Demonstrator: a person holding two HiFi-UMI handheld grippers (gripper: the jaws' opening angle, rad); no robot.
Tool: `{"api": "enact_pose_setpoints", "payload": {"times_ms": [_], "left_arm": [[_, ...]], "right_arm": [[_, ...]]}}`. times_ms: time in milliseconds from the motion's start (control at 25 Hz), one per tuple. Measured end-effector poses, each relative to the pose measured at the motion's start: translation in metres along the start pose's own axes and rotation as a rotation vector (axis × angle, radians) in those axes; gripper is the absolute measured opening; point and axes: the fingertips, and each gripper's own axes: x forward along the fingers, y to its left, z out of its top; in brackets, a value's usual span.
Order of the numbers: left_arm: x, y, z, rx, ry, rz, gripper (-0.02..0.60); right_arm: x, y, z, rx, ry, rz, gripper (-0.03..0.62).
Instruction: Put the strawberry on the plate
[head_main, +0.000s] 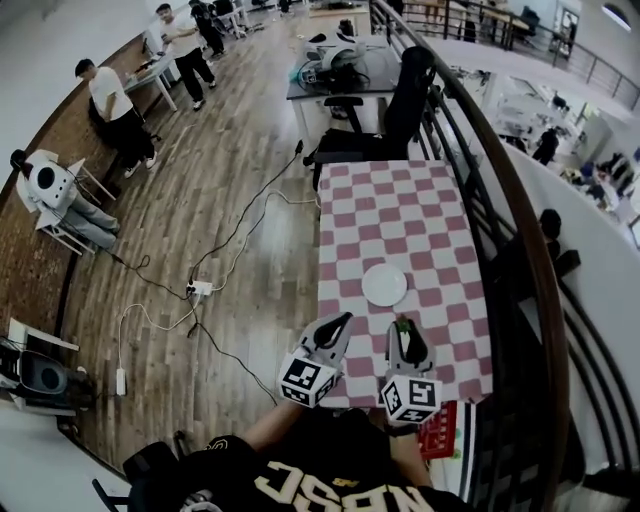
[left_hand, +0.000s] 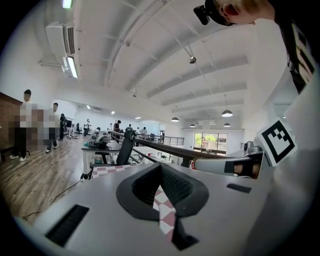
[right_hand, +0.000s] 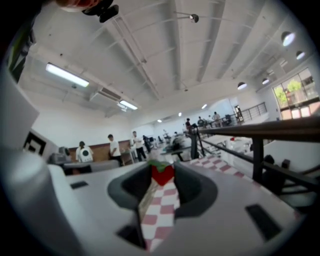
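Observation:
The table's pink-and-white checkered cloth (head_main: 420, 215) carries a white plate (head_main: 384, 285) near its middle. Just short of the plate, my right gripper (head_main: 403, 327) is shut on the strawberry (head_main: 403, 323). In the right gripper view the red strawberry (right_hand: 162, 175), with its green top, sits pinched between the fingertips of the right gripper (right_hand: 162, 171), above the cloth. My left gripper (head_main: 343, 319) hovers to the plate's near left. In its own view the left gripper (left_hand: 161, 171) has its tips together and holds nothing.
A black office chair (head_main: 400, 110) stands at the table's far end. A dark curved railing (head_main: 520, 230) runs along the right side. A red object (head_main: 440, 430) lies at the near right corner. Cables and a power strip (head_main: 200, 288) lie on the wooden floor to the left.

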Motion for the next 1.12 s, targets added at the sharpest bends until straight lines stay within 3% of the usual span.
{"api": "enact_pose_setpoints", "payload": {"times_ms": [440, 1120], "left_arm": [[0.094, 0.046, -0.044, -0.005, 0.070, -0.091, 0.015], [0.178, 0.110, -0.152, -0.118, 0.235, -0.174, 0.015]], "right_arm": [[0.083, -0.053, -0.047, -0.029, 0.102, -0.098, 0.146], [0.208, -0.102, -0.186, -0.015, 0.372, -0.160, 0.146]]}}
